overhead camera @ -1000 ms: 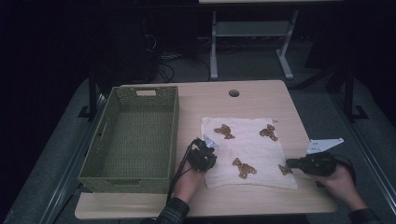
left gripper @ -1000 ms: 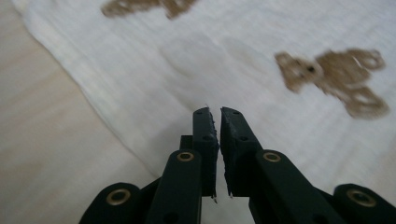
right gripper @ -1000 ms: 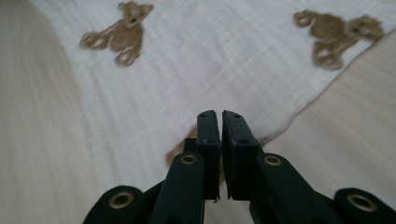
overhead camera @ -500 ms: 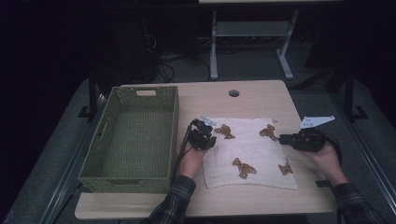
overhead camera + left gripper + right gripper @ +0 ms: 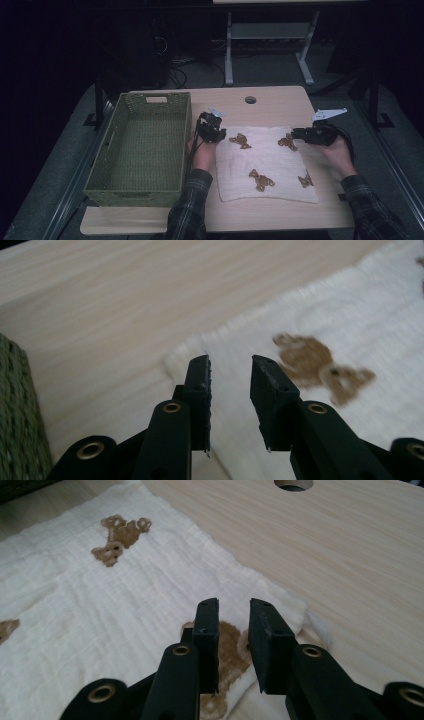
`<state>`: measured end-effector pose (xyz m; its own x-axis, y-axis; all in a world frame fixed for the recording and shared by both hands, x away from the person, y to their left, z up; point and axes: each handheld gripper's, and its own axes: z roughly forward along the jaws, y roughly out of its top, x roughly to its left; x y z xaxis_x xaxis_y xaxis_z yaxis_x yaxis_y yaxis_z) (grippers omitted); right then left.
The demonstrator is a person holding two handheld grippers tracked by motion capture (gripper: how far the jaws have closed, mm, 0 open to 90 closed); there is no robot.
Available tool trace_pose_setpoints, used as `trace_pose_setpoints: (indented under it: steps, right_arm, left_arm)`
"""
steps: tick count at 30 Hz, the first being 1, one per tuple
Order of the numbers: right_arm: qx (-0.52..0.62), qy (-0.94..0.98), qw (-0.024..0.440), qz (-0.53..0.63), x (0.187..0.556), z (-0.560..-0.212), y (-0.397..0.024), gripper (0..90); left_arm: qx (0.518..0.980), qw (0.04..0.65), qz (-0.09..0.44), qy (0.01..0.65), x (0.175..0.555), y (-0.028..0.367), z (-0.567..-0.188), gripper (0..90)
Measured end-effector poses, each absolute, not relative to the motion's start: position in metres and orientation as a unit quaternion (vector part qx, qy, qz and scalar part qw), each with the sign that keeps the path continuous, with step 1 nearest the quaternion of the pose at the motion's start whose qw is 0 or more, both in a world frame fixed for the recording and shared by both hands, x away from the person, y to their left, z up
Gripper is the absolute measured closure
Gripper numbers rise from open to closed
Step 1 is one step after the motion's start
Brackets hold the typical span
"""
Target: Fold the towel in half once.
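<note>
- Left gripper [image 5: 218, 124]: at the bear-print cloth's [image 5: 267, 165] 11 o'clock corner, jaws just opening, nothing between.
- Right gripper [image 5: 296, 133]: at its 1 o'clock corner, jaws likewise opening, empty.
- Cloth lies flat at the green basket's [image 5: 145, 145] 3 o'clock.

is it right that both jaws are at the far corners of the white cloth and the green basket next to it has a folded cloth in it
Not quite: the green basket is empty, as the high view shows. The rest holds: the left gripper and right gripper are at the far corners of the white cloth.
</note>
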<state>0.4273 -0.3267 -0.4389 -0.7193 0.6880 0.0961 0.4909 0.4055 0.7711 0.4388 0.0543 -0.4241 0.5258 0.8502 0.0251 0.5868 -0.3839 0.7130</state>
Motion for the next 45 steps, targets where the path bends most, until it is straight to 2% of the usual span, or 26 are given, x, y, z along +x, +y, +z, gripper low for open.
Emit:
trace_pose_setpoints:
  steps: [7, 14, 25, 28, 30, 31, 33, 36, 37, 45]
  right_arm:
    - [0.363, 0.831, 0.125, 0.402, 0.446, -0.444, -0.323, 71.3]
    - [0.384, 0.822, 0.130, 0.400, 0.464, -0.452, -0.326, 68.3]
    - [0.419, 0.814, 0.125, 0.381, 0.485, -0.466, -0.330, 65.8]
    - [0.418, 0.817, 0.125, 0.378, 0.486, -0.469, -0.329, 65.7]
    - [0.418, 0.816, 0.129, 0.379, 0.488, -0.470, -0.329, 65.8]
    - [0.418, 0.816, 0.127, 0.379, 0.489, -0.470, -0.329, 66.8]
    - [0.414, 0.823, 0.119, 0.370, 0.492, -0.474, -0.326, 69.6]
    - [0.415, 0.824, 0.112, 0.368, 0.492, -0.475, -0.325, 74.6]
    - [0.412, 0.826, 0.106, 0.370, 0.492, -0.475, -0.324, 84.7]
    - [0.413, 0.826, 0.125, 0.364, 0.491, -0.468, -0.328, 87.7]
  left_arm:
    - [0.795, 0.319, 0.208, 0.472, 0.475, 0.056, -0.433, 68.3]
    - [0.800, 0.293, 0.203, 0.482, 0.483, 0.056, -0.450, 64.5]
    - [0.809, 0.267, 0.202, 0.483, 0.487, 0.055, -0.461, 63.4]
    - [0.811, 0.269, 0.202, 0.479, 0.487, 0.055, -0.461, 65.0]
    - [0.811, 0.273, 0.199, 0.478, 0.487, 0.054, -0.462, 74.3]
    - [0.812, 0.273, 0.199, 0.476, 0.487, 0.053, -0.462, 74.3]
    - [0.810, 0.276, 0.195, 0.479, 0.486, 0.051, -0.462, 83.7]
    - [0.810, 0.277, 0.193, 0.480, 0.486, 0.051, -0.462, 85.9]
    - [0.809, 0.277, 0.191, 0.481, 0.487, 0.052, -0.462, 86.4]
    - [0.797, 0.298, 0.196, 0.488, 0.485, 0.053, -0.455, 87.4]
